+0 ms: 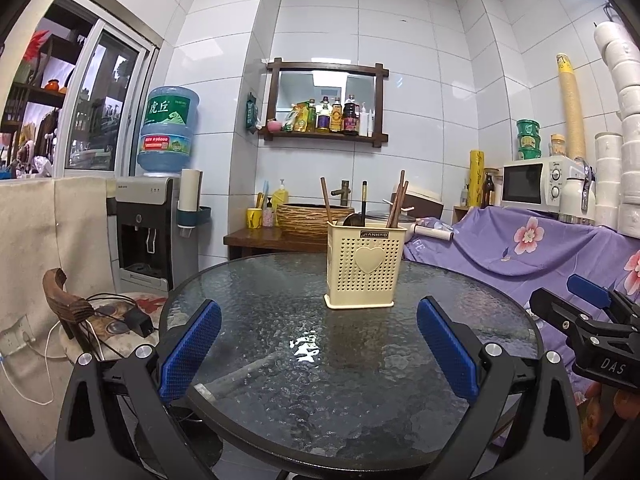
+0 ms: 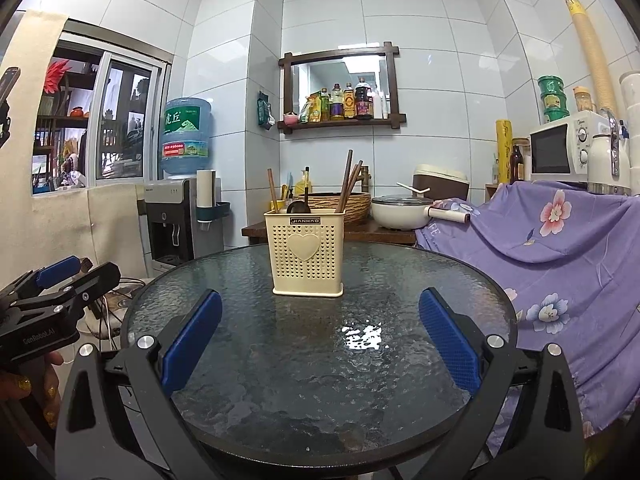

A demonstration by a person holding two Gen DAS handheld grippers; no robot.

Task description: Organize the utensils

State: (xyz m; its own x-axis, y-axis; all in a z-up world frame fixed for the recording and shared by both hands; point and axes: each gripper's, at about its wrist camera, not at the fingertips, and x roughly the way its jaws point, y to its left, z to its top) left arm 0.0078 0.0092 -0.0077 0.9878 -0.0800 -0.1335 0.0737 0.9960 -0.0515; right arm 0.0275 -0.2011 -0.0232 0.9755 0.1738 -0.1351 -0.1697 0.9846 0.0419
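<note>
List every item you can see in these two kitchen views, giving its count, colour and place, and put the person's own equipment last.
utensil holder: one, cream, on the table's far side
chopsticks: several, brown, standing in the holder
ladle: one, dark, in the holder
glass table: one, round, dark rim, centre
water dispenser: one, grey, left, blue bottle on top
wall shelf: one, dark wood, holding bottles
microwave: one, white, right
floral cloth: one, purple, right
pot: one, white, behind the table
basket: one, woven, tan, behind the holder
left gripper: one, black with blue pads, open, empty
right gripper: one, black with blue pads, open, empty
</note>
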